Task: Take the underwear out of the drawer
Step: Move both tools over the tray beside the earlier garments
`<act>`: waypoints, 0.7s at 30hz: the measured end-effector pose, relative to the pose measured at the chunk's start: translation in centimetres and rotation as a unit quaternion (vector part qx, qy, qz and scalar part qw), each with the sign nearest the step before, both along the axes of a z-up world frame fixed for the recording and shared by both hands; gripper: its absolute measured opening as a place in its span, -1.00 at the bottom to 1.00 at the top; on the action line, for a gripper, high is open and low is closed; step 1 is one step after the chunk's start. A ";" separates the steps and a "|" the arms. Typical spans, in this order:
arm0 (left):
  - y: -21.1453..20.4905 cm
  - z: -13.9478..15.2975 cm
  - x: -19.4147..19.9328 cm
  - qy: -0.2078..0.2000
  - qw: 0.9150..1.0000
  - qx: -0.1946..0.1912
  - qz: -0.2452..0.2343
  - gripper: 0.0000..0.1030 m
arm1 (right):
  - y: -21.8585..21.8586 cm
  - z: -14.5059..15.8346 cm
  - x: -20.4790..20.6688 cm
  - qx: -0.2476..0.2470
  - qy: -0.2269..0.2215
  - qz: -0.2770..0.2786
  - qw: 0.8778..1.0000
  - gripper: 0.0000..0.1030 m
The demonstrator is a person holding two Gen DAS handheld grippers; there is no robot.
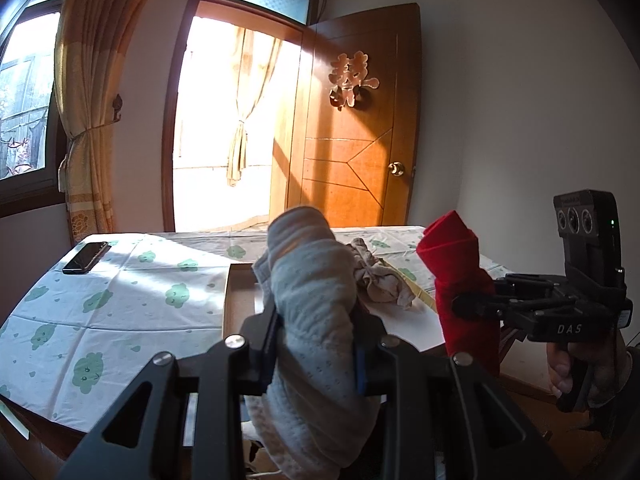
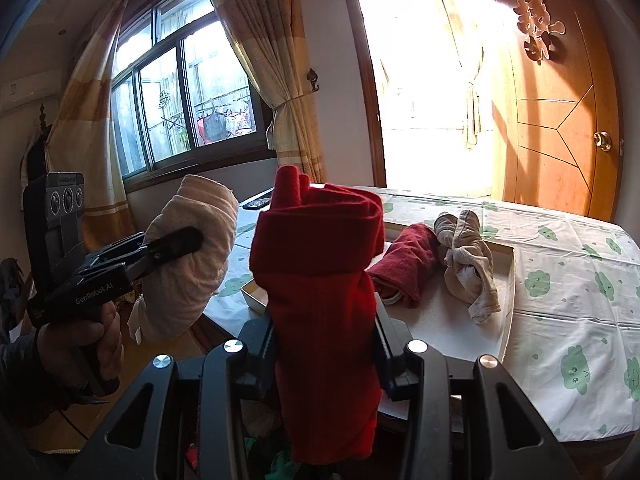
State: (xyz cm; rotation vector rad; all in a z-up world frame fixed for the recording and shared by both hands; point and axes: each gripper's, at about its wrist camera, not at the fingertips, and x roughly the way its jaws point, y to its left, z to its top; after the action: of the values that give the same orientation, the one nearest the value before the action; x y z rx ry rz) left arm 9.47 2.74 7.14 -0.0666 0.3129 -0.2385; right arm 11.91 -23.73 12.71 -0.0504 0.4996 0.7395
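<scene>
My left gripper (image 1: 316, 344) is shut on a rolled pale grey underwear (image 1: 308, 280), held upright above the table's near edge. The same roll (image 2: 192, 256) and the left gripper (image 2: 176, 242) show at the left of the right wrist view. My right gripper (image 2: 324, 344) is shut on a rolled red underwear (image 2: 320, 264), also upright. In the left wrist view the red roll (image 1: 460, 280) and right gripper (image 1: 468, 306) sit at the right. A dark red roll (image 2: 408, 264) and a knotted beige garment (image 2: 468, 264) lie in a shallow white tray (image 2: 508, 280) on the table.
The table wears a white cloth with green prints (image 1: 100, 300). A black phone (image 1: 86, 258) lies at its far left corner. Behind stand an open wooden door (image 1: 352, 128), a bright doorway and tied curtains (image 2: 288, 112). A person's hand (image 2: 80, 344) grips the left handle.
</scene>
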 end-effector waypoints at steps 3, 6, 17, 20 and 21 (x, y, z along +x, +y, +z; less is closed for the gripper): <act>0.3 0.3 1.0 0.008 1.000 -0.003 0.001 -0.46 | 0.4 0.2 0.9 0.000 0.006 -0.001 1.000 -0.16; 0.5 0.8 2.4 0.018 1.000 -0.003 -0.001 -0.46 | 1.0 0.4 1.9 -0.002 0.012 -0.002 1.000 -0.16; 1.4 1.5 8.7 0.064 0.998 -0.011 -0.004 -0.47 | 3.3 1.6 7.4 -0.008 0.043 -0.011 0.999 -0.16; 1.7 1.7 10.5 0.076 0.997 -0.016 -0.004 -0.47 | 3.7 1.8 9.3 -0.006 0.057 -0.019 0.998 -0.16; 1.7 1.7 11.1 0.080 0.997 -0.016 -0.004 -0.47 | 3.8 1.9 9.8 -0.005 0.063 -0.022 0.998 -0.16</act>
State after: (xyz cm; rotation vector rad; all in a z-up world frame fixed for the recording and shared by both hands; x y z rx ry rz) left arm 20.54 4.47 8.87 -0.1172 0.4679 -0.2470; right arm 21.76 -19.91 14.59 -0.0010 0.6224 0.6995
